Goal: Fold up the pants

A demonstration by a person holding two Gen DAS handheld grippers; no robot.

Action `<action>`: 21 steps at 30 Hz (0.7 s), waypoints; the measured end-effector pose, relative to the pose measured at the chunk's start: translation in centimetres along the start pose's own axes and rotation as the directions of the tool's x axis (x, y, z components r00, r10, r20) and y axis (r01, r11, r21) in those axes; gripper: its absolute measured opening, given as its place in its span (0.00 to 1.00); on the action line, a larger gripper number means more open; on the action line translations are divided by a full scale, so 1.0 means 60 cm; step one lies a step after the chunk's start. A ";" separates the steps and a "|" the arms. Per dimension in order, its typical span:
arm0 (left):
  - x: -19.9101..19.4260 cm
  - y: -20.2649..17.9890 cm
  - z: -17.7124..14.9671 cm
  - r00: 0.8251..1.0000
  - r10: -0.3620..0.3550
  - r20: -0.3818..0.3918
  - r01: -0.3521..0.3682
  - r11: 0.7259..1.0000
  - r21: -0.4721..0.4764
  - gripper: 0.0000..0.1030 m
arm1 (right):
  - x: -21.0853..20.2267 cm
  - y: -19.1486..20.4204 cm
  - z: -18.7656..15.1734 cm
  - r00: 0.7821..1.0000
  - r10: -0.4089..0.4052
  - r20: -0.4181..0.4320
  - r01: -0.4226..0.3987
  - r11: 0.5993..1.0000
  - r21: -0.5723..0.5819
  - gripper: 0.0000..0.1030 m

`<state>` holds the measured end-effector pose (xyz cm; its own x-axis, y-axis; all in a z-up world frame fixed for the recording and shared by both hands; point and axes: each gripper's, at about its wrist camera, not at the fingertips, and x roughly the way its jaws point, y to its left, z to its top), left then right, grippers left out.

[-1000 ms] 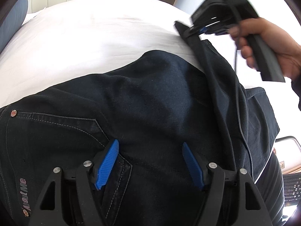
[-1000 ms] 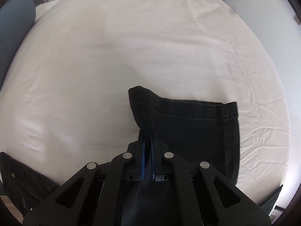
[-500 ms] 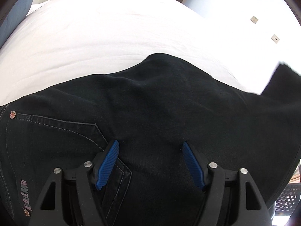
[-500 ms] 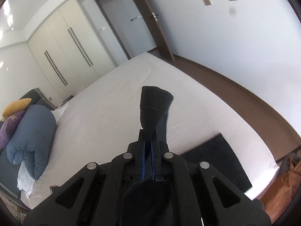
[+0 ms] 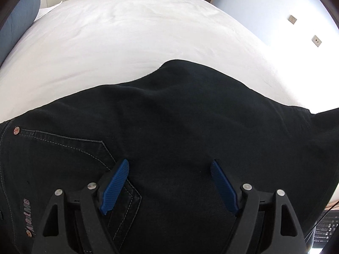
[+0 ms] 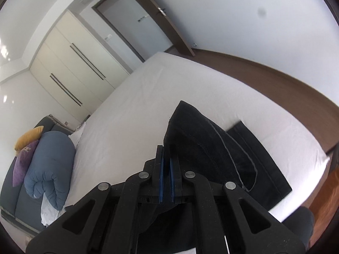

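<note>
**One leg lifted, the seat pinned: mid-fold on the bed**

The pants [image 5: 169, 131] lie across the near edge of the bed [image 5: 127, 42], dark denim with pale contrast stitching around a back pocket [image 5: 70, 165] and a small copper rivet [image 5: 16, 130] at its corner. The cloth is heavy and matte, rumpled into soft ridges near the seat. The left gripper [image 5: 169, 182] sits over that seat with its blue ribbed pads [image 5: 115, 182] spread wide, grasping nothing. The right gripper [image 6: 166, 163] is clenched on a leg of the pants [image 6: 201, 139], held up off the sheet; the other leg [image 6: 260, 154] lies flat beside it.

To do the fold well, I would judge that the raised leg should be carried across and laid squarely over the flat one, seams matched, while the left gripper steadies the seat so the denim does not drag.

The white sheet is smooth and faintly creased. A rolled blue duvet [image 6: 50, 165] rests at the bed's far end, with cream wardrobe doors [image 6: 74, 74] behind.
</note>
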<state>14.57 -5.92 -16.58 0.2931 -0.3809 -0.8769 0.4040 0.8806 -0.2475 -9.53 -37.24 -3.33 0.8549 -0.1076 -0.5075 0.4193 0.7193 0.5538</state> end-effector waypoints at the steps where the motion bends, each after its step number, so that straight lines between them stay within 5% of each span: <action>1: 0.001 0.001 0.002 1.000 -0.008 0.000 0.008 1.000 -0.009 0.78 | -0.007 0.025 0.015 0.999 0.036 0.019 -0.035 0.999 -0.038 0.04; 5: 0.001 0.011 0.003 1.000 -0.016 0.008 0.016 1.000 -0.022 0.78 | -0.053 0.114 0.044 0.979 0.178 0.096 -0.154 0.964 -0.217 0.04; 7: 0.005 0.009 0.003 1.000 -0.006 0.013 0.006 1.000 -0.014 0.79 | -0.059 0.110 0.041 0.978 0.181 0.105 -0.152 0.960 -0.234 0.04; 12: 0.017 -0.021 -0.009 0.999 0.032 0.012 -0.032 0.998 0.046 0.86 | -0.014 -0.077 -0.021 0.999 -0.042 -0.002 0.042 0.998 0.047 0.04; 15: 0.023 -0.048 -0.016 0.998 0.055 0.005 -0.055 0.996 0.077 0.89 | 0.016 -0.214 -0.096 0.984 -0.110 -0.140 0.150 0.936 0.319 0.04; 21: 0.024 -0.058 -0.014 0.998 0.069 -0.004 -0.069 0.994 0.084 0.89 | 0.004 -0.254 -0.123 0.984 -0.114 -0.140 0.160 0.908 0.387 0.04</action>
<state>12.84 -9.31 -17.32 0.3170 -0.3178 -0.8936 0.4541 0.8781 -0.1511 -18.00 -43.16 -16.79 0.7502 -0.0921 -0.6547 0.6361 0.3706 0.6768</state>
